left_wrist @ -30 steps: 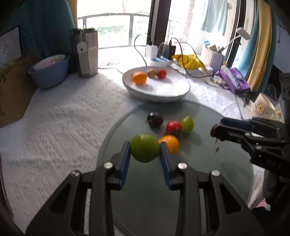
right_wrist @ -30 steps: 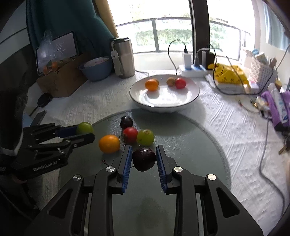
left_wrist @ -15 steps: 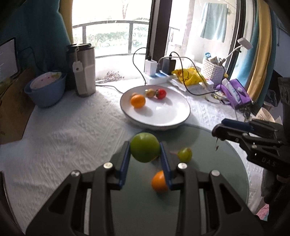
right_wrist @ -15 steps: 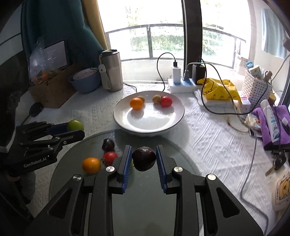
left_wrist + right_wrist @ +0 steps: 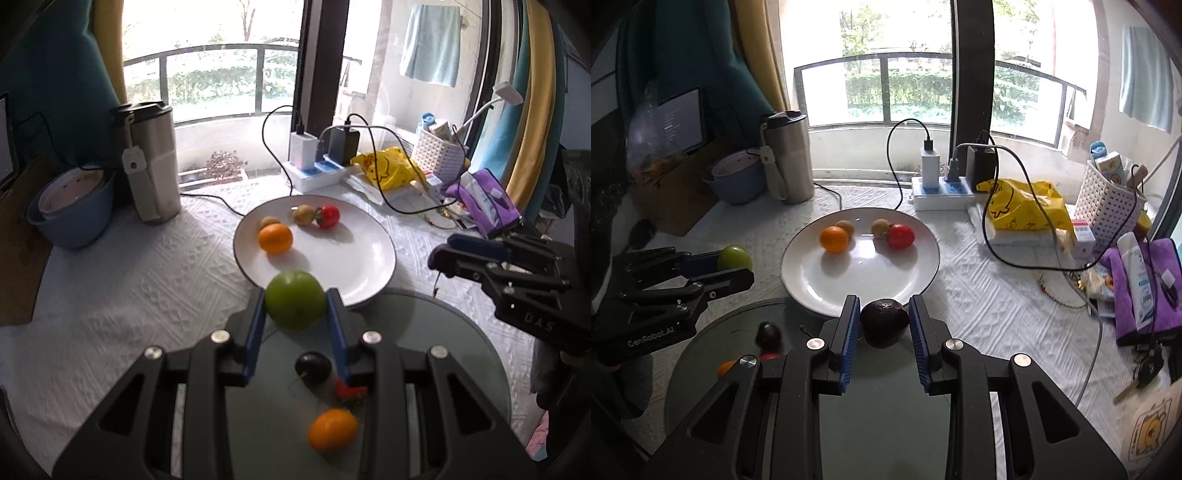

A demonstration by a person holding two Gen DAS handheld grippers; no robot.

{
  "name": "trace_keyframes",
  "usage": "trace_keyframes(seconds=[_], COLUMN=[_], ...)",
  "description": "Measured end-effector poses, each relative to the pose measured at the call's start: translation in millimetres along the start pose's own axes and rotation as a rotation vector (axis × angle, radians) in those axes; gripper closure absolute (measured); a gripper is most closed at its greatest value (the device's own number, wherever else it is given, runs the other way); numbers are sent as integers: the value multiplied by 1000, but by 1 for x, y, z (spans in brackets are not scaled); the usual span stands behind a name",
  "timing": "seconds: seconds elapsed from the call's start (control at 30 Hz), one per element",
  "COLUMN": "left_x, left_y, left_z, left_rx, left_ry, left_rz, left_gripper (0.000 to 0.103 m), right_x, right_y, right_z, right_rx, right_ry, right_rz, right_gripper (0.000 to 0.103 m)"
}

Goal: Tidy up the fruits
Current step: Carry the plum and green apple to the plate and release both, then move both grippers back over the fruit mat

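Left jaws clamp a green apple [image 5: 295, 303] — right jaws clamp a dark fruit [image 5: 884, 322].

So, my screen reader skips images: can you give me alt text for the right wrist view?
The right gripper holds a dark purple round fruit just short of a white round plate carrying an orange, a red tomato and two small brown fruits. At left, the left gripper holds a green apple.
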State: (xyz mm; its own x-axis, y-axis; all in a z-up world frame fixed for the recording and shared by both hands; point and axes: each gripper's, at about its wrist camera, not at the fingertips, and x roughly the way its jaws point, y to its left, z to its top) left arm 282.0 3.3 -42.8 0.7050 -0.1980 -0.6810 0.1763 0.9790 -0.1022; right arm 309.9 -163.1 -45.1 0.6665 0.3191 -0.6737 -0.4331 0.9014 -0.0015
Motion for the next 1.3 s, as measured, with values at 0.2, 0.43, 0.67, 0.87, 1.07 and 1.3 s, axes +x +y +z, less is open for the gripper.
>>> trace_keyframes(seconds=[0.2,0.43,0.67,0.87,1.07,1.3], left_x=[16,35,54,67,67,49], left_y=[5,9,12,16,15,11], left_z=[7,14,18,19,20,22], left_rx=[-2,-4,-10,-24,-23,-20], left_ry=[9,24,50,80,80,37], left_rz=[-1,-10,-20,-19,0,18], left_gripper=[69,69,69,68,66,58], right_x=[18,46,69,77,78,64], right_y=[-3,-9,-15,-16,-14,-13], right_z=[9,18,19,18,18,20], right_rx=[-14,-9,7,15,21,34], right_ry=[3,16,47,56,69,52], right_rz=[-26,-41,-32,-22,-33,-49], right_gripper=[74,74,74,74,64,62])
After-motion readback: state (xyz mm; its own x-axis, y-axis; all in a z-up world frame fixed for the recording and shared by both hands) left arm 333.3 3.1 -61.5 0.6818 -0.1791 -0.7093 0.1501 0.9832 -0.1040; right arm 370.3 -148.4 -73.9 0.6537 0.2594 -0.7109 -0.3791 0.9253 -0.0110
